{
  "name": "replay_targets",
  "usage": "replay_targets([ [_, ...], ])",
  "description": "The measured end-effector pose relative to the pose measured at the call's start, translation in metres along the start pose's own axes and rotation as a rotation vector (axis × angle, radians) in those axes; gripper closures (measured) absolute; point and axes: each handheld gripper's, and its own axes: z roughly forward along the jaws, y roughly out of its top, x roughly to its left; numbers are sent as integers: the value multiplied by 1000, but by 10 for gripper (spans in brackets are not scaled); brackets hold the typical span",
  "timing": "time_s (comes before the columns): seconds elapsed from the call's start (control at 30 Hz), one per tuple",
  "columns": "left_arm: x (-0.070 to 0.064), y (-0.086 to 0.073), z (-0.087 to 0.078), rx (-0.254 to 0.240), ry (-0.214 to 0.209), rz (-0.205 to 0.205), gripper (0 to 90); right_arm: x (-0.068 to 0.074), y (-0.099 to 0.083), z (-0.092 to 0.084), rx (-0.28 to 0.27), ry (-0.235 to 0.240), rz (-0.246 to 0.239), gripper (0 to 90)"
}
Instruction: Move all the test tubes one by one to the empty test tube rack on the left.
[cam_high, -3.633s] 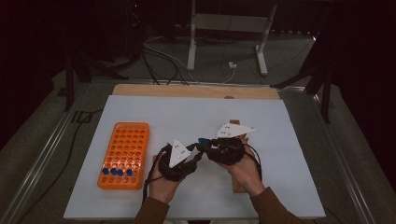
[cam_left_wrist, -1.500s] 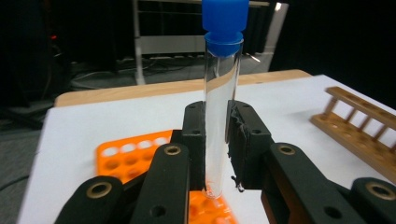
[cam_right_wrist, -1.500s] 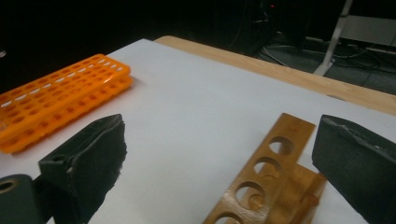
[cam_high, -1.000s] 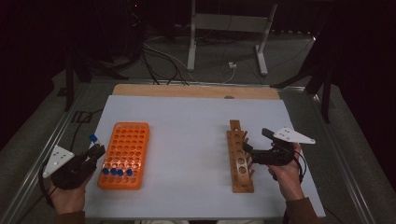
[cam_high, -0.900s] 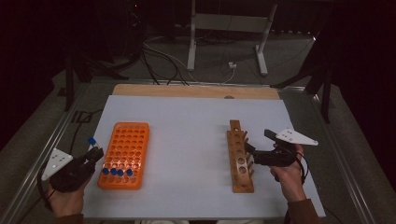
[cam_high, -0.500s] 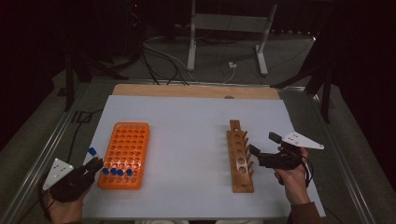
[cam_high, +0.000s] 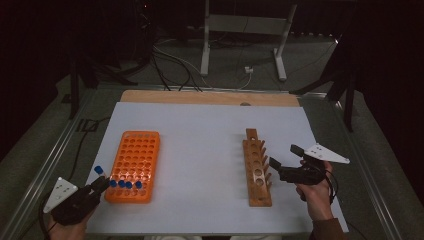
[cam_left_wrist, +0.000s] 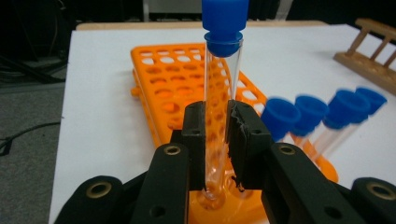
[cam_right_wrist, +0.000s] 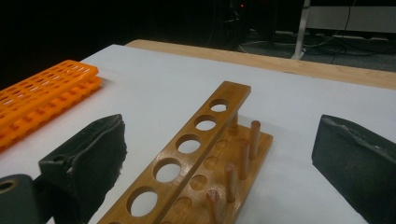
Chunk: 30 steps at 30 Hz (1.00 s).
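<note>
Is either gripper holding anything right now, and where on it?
The left gripper clamps a blue-capped test tube by its lower glass body, just above the orange rack. The right gripper is open and holds nothing.

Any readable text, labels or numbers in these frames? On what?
None readable.
Orange rack: no print visible.
Wooden rack: no markings.
Blue-capped tube in the left gripper: no label visible.
Grey plate on the right gripper: nothing legible.
</note>
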Motion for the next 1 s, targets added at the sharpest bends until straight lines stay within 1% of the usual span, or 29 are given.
replay_targets([
  [0.13,-1,-5,2,47,3,30,783,-1,-1,-1,-2,-1,3,31],
  [0.2,-1,-10,6,95,9,42,783,-1,-1,-1,-1,0,4,31],
  [0.23,-1,-11,6,90,6,42,784,-1,-1,-1,-1,0,5,31],
  [0.27,0,-10,5,98,7,34,785,-1,-2,-1,-1,1,5,31],
  [0.3,0,-9,5,106,7,36,786,0,-2,-2,-1,1,3,31],
  [0.47,-1,-9,5,112,10,45,788,1,-7,-2,10,4,1,31],
  [0.53,-1,-10,4,102,10,52,788,1,-9,-3,13,3,1,31],
  [0.6,0,-12,4,80,4,57,787,1,-11,-3,13,2,0,31],
  [0.67,1,-15,5,67,4,55,786,0,-12,-4,15,0,5,31],
  [0.7,2,-16,6,63,-1,56,787,0,-13,-5,14,0,4,31],
  [0.73,3,-17,7,50,-14,57,787,-1,-13,-5,14,-2,6,31],
  [0.8,2,-17,9,70,-5,75,787,-1,-14,-5,16,-1,9,31],
  [0.83,1,-17,9,78,-3,74,787,-1,-14,-6,15,-2,8,31],
  [0.93,-1,-19,9,134,14,92,788,-1,-15,-6,13,-1,7,31],
  [1.0,-2,-18,8,142,15,93,787,-2,-15,-6,12,-1,7,31],
])
